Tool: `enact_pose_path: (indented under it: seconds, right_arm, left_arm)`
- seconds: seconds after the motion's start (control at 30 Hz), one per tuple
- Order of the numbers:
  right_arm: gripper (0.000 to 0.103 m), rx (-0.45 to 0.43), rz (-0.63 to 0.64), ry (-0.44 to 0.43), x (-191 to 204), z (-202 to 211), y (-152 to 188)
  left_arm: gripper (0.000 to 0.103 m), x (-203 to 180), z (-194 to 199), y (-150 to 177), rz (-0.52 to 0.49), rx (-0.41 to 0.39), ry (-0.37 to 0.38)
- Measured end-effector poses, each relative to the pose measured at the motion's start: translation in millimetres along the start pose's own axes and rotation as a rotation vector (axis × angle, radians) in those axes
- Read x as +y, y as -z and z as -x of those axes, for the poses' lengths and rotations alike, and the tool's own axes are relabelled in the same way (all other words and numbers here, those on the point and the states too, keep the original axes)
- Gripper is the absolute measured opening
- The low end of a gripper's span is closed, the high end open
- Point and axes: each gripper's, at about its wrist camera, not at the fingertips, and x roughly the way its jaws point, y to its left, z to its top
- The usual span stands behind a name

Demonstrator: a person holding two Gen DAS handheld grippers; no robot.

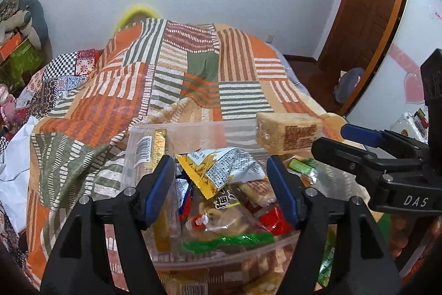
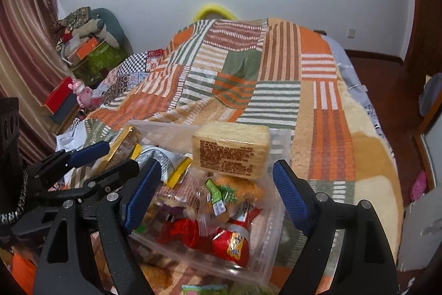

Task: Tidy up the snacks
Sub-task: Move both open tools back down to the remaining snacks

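the clear bin (image 2: 276, 201) sits on the bed (image 1: 110, 107) and is already heaped, so most of the sorting looks done; a few packets (image 1: 328, 264) beside the bin, nearer the camera, are left. a pale cake block (image 2: 232, 151) lies on top of the pile at the bin's far side. above the bin, the left tongs (image 1: 221, 190) and right tongs (image 2: 218, 195) both gape, gripping nothing.

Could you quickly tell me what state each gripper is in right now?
Left gripper: open, holding nothing, above the snacks in the clear container.
Right gripper: open, holding nothing, over the same container.
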Motion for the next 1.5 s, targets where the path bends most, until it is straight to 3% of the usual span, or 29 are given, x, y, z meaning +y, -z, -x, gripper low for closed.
enact_pose_path:
  seconds: [0.3,0.6,0.83,1.13,1.27,1.5]
  right_arm:
    - [0.081,-0.064,0.041,0.031,9.6,37.1,14.9]
    - [0.081,-0.077,0.059,0.036,10.7,60.7,44.5]
    - [0.081,-0.039,0.078,0.098,-1.9,65.4,73.6]
    - [0.081,0.089,0.000,0.124,-30.2,37.3,108.2]
    - [0.081,0.133,-0.028,0.112,-34.2,23.3,117.6]
    - [0.081,0.133,-0.016,0.115,-25.9,10.0,120.3]
  left_arm:
    - [0.076,1.0,47.7,10.0,-0.021,-0.056,-0.025]
    - [0.081,17.0,74.9,32.5,0.011,-0.051,-0.047]
    - [0.082,33.6,70.1,66.8,0.014,0.021,-0.080]
    - [0.082,54.7,48.9,119.2,-0.002,0.160,-0.118]
    - [0.082,59.4,42.8,132.0,0.007,0.188,-0.109]
    - [0.084,55.4,29.8,135.2,0.037,0.199,-0.052]
